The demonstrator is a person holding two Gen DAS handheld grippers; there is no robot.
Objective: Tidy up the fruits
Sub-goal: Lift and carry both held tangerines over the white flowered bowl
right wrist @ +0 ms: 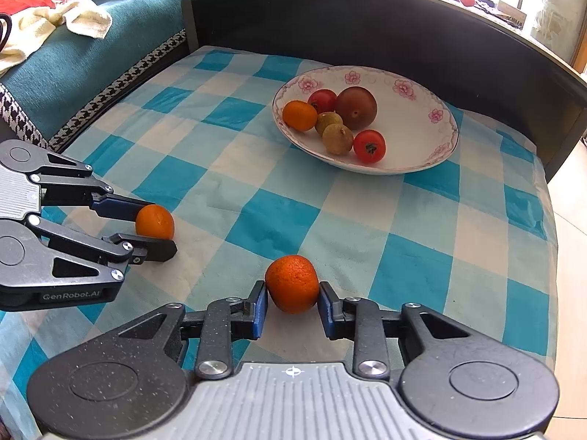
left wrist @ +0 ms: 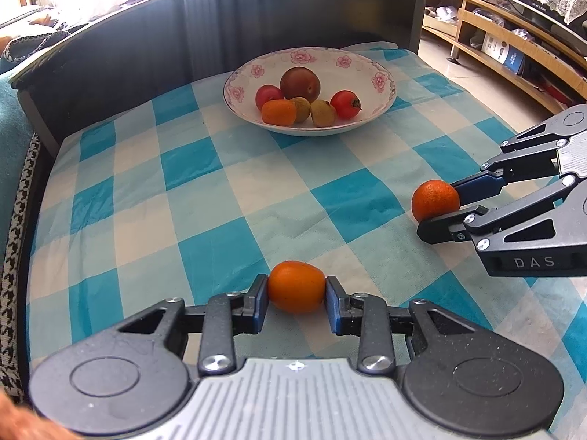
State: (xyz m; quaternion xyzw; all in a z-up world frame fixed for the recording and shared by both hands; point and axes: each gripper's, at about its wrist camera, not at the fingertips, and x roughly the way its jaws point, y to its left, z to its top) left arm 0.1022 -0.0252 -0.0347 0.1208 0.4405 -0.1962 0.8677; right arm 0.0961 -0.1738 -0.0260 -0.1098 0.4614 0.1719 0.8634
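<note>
A white floral bowl (left wrist: 367, 62) (right wrist: 422, 84) holds several fruits: a dark plum, red fruits, greenish ones and an orange one. My left gripper (left wrist: 296, 289) is shut on a smooth orange fruit (left wrist: 296, 286), low over the checked cloth. It shows in the right wrist view (right wrist: 156, 225) with that fruit (right wrist: 155, 222). My right gripper (right wrist: 291, 295) is shut on a rough-skinned orange (right wrist: 292, 283), also low over the cloth. It shows in the left wrist view (left wrist: 445, 205) with the orange (left wrist: 435, 200).
A blue and white checked cloth (left wrist: 220, 198) (right wrist: 367, 220) covers the table. A dark raised wall (left wrist: 183, 36) (right wrist: 367, 29) runs along the far side. A teal sofa (right wrist: 91, 55) stands to the left, wooden shelves (left wrist: 513, 47) to the right.
</note>
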